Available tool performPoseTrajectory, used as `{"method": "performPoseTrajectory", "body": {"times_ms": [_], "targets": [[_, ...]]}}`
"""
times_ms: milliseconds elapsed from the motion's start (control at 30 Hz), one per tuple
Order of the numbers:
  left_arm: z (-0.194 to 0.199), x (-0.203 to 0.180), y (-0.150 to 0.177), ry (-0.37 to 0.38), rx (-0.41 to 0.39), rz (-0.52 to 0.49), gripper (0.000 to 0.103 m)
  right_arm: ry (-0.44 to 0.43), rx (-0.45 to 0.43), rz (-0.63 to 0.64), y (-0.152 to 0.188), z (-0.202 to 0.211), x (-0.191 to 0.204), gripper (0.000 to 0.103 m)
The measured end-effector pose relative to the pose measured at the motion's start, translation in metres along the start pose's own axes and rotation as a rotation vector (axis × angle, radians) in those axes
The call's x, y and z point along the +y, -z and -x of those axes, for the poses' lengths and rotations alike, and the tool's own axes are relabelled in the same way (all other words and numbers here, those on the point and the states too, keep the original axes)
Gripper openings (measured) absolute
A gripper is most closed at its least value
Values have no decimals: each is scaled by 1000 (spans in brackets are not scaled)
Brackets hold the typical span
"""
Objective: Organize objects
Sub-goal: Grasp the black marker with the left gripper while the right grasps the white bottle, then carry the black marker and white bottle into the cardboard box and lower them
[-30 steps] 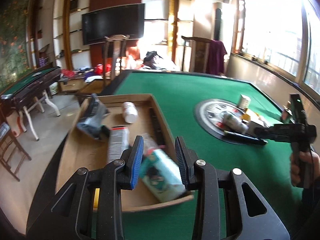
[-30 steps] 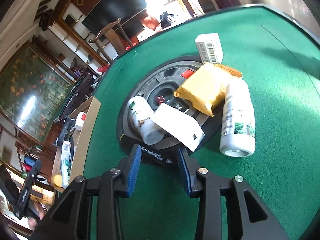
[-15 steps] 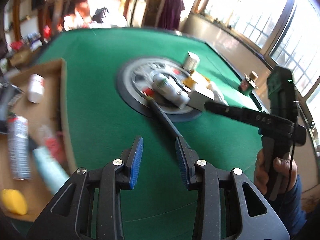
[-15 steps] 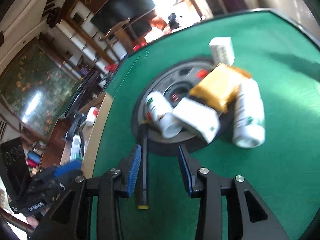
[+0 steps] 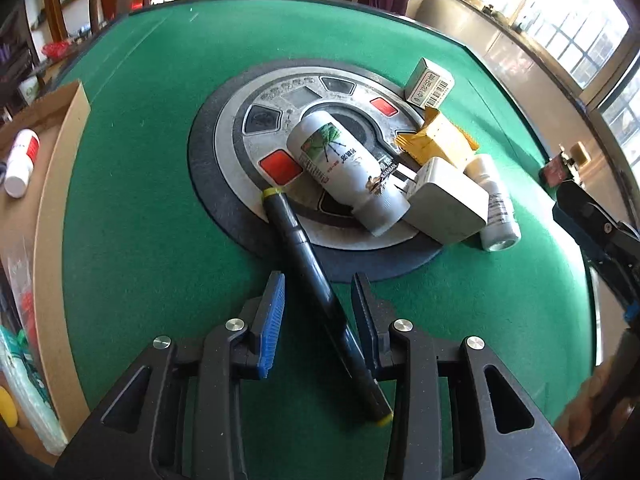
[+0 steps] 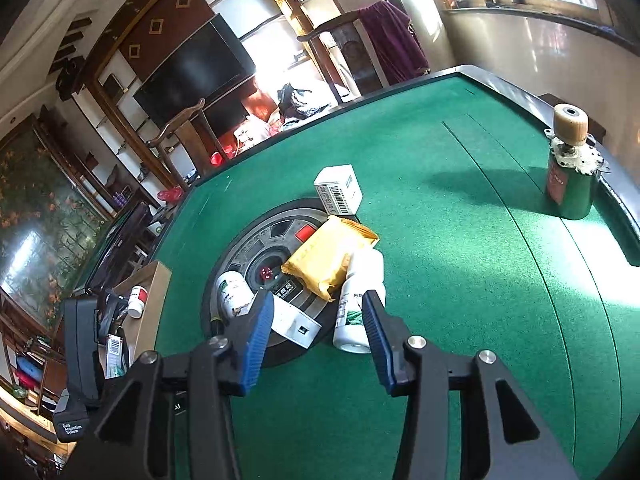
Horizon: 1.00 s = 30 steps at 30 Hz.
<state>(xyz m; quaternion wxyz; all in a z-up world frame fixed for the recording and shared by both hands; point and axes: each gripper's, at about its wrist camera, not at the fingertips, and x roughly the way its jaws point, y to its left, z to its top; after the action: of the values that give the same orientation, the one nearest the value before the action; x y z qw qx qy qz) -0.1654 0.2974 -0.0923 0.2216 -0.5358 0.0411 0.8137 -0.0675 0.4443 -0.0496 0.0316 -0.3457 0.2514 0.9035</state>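
Item: black marker (image 5: 316,280), yellow-capped ends, lying slantwise on the green desk (image 5: 140,200), upper tip on the round centre panel (image 5: 240,128). Likely light, rigid, smooth; take mid-barrel.

Left gripper (image 5: 318,304): open, straddling the barrel without contact.

Right gripper (image 6: 316,332): empty, jaws just widening.

Obstructions: white bottle (image 5: 344,168) and grey box (image 5: 444,208) beside the tip; cardboard tray (image 5: 60,184) at left.

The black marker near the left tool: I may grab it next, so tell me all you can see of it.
The black marker is a long, glossy, plastic-looking pen with a yellow band at each end. It lies flat and slantwise, far end resting on the round centre panel, near end on the green felt. Its body passes between the left tool fingers, which stand apart, ungripped.
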Motion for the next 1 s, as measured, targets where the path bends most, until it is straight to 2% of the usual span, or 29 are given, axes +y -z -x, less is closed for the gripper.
{"method": "performPoseTrajectory", "body": {"times_ms": [133,300,467,500,533,567,733,1000], "targets": [[4,6,8,-19,-31,-43,14,43,22,-6,-2,-8,-11,46],[12,19,22,-35,-45,-94,14,94,93,10,-2,-37,-12,46],[14,18,30,-58,-69,-144,14,181,142,72,-1,-63,-5,46],[14,14,31,-70,-76,-160,14,199,161,85,0,-69,-5,45],[10,11,27,-79,-82,-169,14,202,167,95,2,-72,-5,38],[10,10,28,-80,-87,-172,14,225,163,127,3,-71,-2,34],[11,13,28,-51,-99,-167,14,198,145,116,9,-58,-8,34],[30,7,31,-11,-158,-184,14,172,-9,109,1,-8,3,34]]}}
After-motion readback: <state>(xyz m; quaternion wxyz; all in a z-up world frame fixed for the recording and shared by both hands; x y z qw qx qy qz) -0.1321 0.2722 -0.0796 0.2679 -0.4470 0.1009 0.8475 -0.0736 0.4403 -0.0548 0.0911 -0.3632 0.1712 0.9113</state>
